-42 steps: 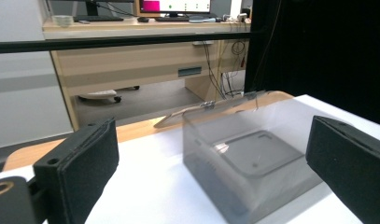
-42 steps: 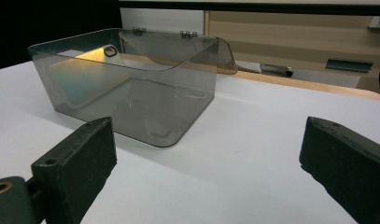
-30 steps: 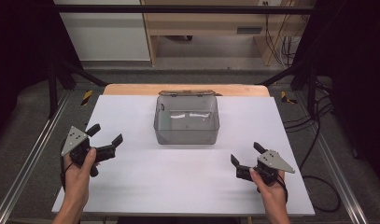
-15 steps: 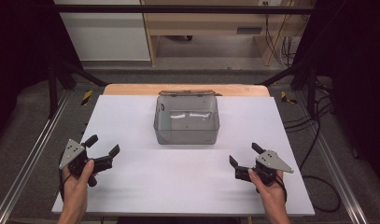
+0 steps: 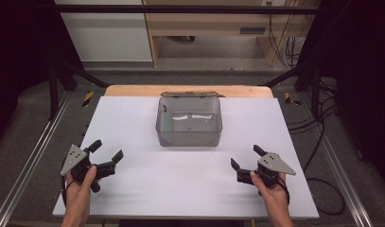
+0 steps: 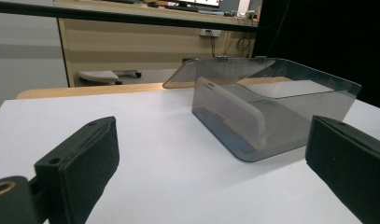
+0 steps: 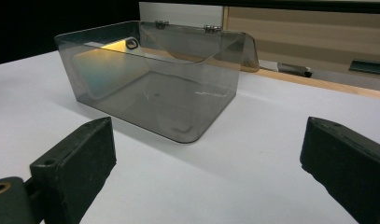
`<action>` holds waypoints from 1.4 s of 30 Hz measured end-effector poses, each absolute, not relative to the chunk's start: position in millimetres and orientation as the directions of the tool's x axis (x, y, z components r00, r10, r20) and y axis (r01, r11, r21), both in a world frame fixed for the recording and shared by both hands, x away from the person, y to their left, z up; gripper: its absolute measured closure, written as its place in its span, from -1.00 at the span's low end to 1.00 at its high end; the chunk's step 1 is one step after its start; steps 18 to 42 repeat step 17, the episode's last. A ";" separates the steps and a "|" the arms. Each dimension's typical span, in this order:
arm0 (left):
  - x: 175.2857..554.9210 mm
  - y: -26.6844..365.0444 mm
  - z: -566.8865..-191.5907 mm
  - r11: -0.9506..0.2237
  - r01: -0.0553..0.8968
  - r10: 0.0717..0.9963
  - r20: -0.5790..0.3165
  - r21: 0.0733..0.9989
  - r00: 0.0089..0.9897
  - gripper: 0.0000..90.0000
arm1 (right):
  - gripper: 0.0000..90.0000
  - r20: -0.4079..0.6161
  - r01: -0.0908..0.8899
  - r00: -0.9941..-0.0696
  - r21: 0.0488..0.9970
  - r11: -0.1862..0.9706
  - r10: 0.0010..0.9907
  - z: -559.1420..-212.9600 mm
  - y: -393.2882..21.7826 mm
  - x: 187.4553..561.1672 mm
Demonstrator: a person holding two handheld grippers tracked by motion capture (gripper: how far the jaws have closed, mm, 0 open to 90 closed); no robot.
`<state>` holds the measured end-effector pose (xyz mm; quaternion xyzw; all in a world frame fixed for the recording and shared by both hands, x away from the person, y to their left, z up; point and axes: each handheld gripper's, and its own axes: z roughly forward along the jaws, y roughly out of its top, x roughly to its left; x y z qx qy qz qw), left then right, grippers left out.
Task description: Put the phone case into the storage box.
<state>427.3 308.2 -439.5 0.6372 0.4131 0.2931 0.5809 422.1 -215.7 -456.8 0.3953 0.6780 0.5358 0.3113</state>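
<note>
Since a second ago the left tongs have drawn back toward the person and outward, away from the clear box, while the right tongs have hardly shifted. In the high view the box stands toward the far middle of the white tabletop, its hinged lid thrown open behind it. The left tongs sit well apart from the box on its near left, jaws spread and holding nothing; the right tongs sit well apart on its near right, jaws likewise spread and bare. Each is gripped by a hand coming in from the near edge. In the left gripper view the left tongs stand wide, and the box lies ahead between them, nearer the right jaw. In the right gripper view the right tongs gape wide, with the box ahead, toward the left jaw, resting flat on the tabletop.
</note>
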 end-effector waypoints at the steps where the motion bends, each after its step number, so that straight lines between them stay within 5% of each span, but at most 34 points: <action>1: 426.6 307.7 -439.9 0.019 0.185 0.866 -0.109 0.983 0.489 -0.93 | -0.92 0.001 0.203 -0.494 0.973 0.114 0.869 -456.8 -215.6 422.0; 42: 411.4 309.3 -436.7 0.004 0.143 0.883 -0.071 0.990 0.463 -0.93 | -0.92 0.004 0.204 -0.513 0.972 0.117 0.859 -456.9 -214.4 421.7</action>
